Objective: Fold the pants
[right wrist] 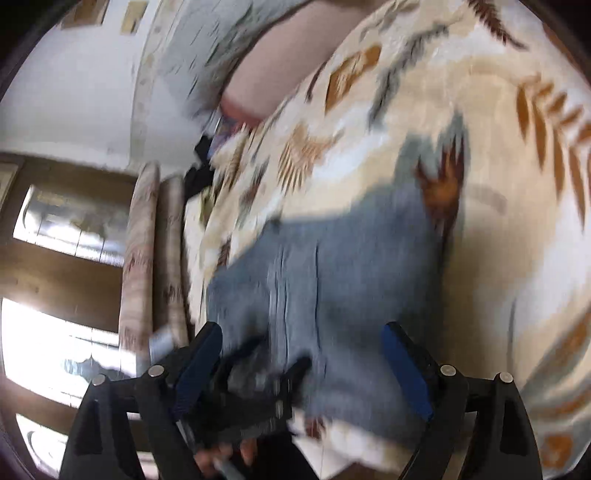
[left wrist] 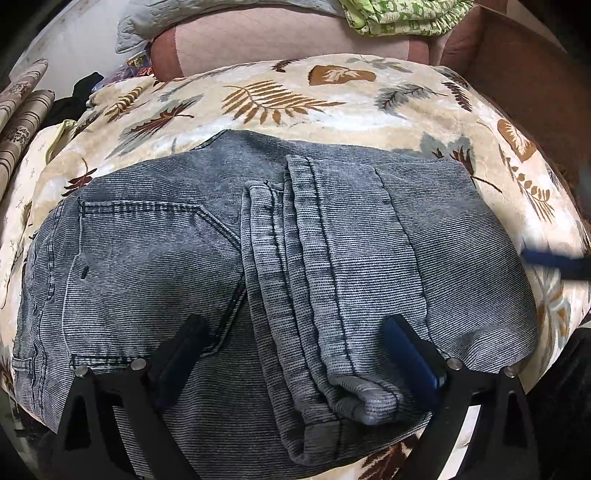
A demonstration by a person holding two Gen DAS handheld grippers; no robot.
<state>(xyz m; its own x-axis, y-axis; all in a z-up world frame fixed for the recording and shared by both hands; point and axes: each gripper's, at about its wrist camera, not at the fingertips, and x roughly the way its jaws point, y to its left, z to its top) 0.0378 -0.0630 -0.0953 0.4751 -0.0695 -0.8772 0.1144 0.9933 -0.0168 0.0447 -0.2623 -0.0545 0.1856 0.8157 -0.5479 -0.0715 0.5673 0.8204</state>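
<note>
Pretty clearly someone's home, a bedroom or living room. The big cream plush blanket with brown and grey leaf print (left wrist: pixel 332 96) covers a soft surface. Right behind it sits a pink cushioned sofa arm (left wrist: pixel 258 48), with a green floral cloth (left wrist: pixel 402 16) on top. Left of the blanket: a dark wooden door with frosted glass panes (right wrist: pixel 66 229).

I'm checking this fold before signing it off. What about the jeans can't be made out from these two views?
- Left wrist view: the near edge of the jeans is hidden behind the left gripper fingers.
- Right wrist view: motion blur wipes out the seams and hem edges.
- Layers under the folded legs: covered by the top denim in both views.
- Whatever is under the leaf-print blanket: covered.
</note>
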